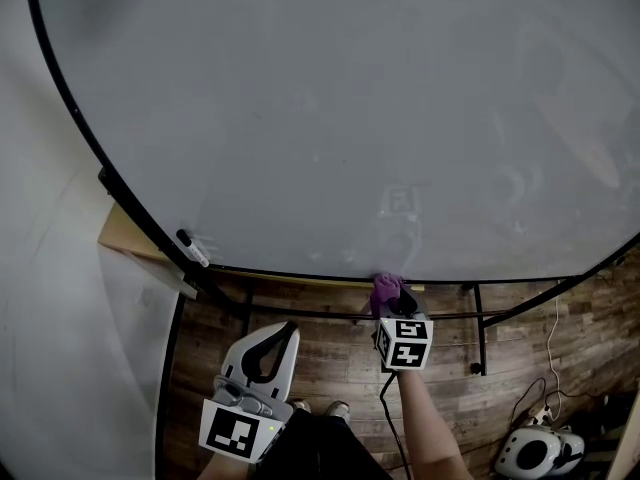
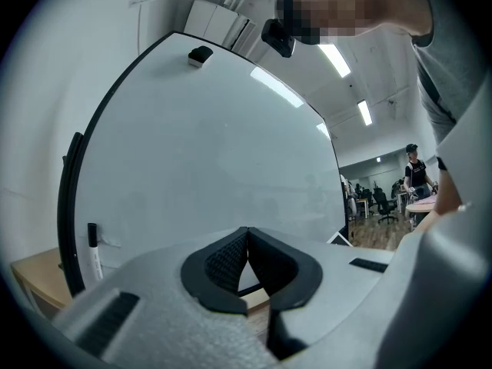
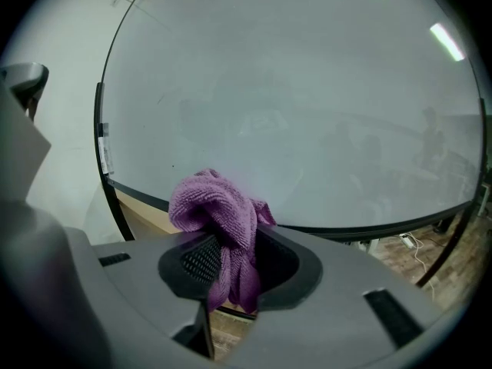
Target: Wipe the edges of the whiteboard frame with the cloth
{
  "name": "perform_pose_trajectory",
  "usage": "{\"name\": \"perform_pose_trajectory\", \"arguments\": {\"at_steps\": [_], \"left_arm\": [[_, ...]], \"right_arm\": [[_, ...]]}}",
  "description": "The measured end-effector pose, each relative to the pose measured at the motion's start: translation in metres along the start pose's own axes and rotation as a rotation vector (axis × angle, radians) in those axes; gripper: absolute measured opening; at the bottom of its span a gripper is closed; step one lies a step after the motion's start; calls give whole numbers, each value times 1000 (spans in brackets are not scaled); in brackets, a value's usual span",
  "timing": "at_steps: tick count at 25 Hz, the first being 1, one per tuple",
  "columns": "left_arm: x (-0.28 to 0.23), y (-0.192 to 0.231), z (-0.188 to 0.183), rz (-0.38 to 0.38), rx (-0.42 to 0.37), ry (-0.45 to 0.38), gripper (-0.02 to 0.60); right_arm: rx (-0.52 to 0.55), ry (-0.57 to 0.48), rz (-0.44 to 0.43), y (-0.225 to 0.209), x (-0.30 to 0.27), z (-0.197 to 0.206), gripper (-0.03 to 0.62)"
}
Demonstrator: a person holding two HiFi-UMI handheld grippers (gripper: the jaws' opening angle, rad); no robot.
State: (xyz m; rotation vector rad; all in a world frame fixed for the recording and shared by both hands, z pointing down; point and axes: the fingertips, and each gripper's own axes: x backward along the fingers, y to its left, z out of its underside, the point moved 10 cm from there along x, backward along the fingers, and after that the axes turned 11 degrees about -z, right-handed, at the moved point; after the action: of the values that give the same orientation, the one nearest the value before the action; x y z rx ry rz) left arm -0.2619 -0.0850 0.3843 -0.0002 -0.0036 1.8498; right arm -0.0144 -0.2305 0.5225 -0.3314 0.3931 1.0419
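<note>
The whiteboard (image 1: 350, 108) fills most of the head view, edged by a thin black frame (image 1: 300, 274) along its bottom and left. My right gripper (image 1: 388, 296) is shut on a purple cloth (image 1: 384, 290), which is pressed at the bottom frame edge near the middle. In the right gripper view the purple cloth (image 3: 219, 214) bunches out of the jaws against the black frame (image 3: 369, 230). My left gripper (image 1: 274, 345) hangs lower left, away from the board, jaws shut with nothing in them; its fingertips (image 2: 247, 241) meet.
A black-capped marker (image 1: 192, 248) sits at the board's lower left corner, beside a wooden shelf (image 1: 135, 240). A black stand bar (image 1: 470, 316) runs under the board. Cables and a white device (image 1: 535, 452) lie on the wooden floor at right. People and chairs stand far off (image 2: 411, 183).
</note>
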Motion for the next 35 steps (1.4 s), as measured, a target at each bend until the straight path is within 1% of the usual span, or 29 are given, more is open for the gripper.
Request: {"name": "perform_pose_trajectory", "arguments": {"at_steps": [4, 6, 8, 11, 13, 17, 20, 25, 29, 32, 35], "left_arm": [[-6, 15, 0, 45, 22, -3, 18], [-9, 23, -1, 69, 17, -11, 18], [-11, 30, -2, 81, 12, -24, 18], [-14, 37, -4, 92, 28, -40, 18], [-17, 36, -4, 103, 31, -31, 18], [-25, 25, -5, 104, 29, -28, 18], [-32, 8, -7, 88, 20, -34, 18], [-39, -26, -12, 44, 3, -38, 18], [-44, -49, -12, -4, 10, -27, 18], [-49, -66, -13, -28, 13, -26, 18], [-55, -82, -14, -37, 10, -26, 18]], "right_arm": [[-18, 13, 38, 6, -3, -1, 106], [-27, 14, 58, 7, -2, -3, 106], [-28, 19, 72, 7, -2, -4, 106], [-33, 18, 91, 6, -2, -4, 106], [-34, 21, 93, 6, -1, -4, 106], [-7, 22, 69, 3, -1, -4, 107], [25, 19, 37, 0, 0, -4, 107], [95, 23, -48, -17, 7, -3, 106], [132, 25, -113, -26, 12, -4, 103], [129, 16, -134, -39, 18, -3, 103], [131, 14, -133, -56, 25, 0, 103]]}}
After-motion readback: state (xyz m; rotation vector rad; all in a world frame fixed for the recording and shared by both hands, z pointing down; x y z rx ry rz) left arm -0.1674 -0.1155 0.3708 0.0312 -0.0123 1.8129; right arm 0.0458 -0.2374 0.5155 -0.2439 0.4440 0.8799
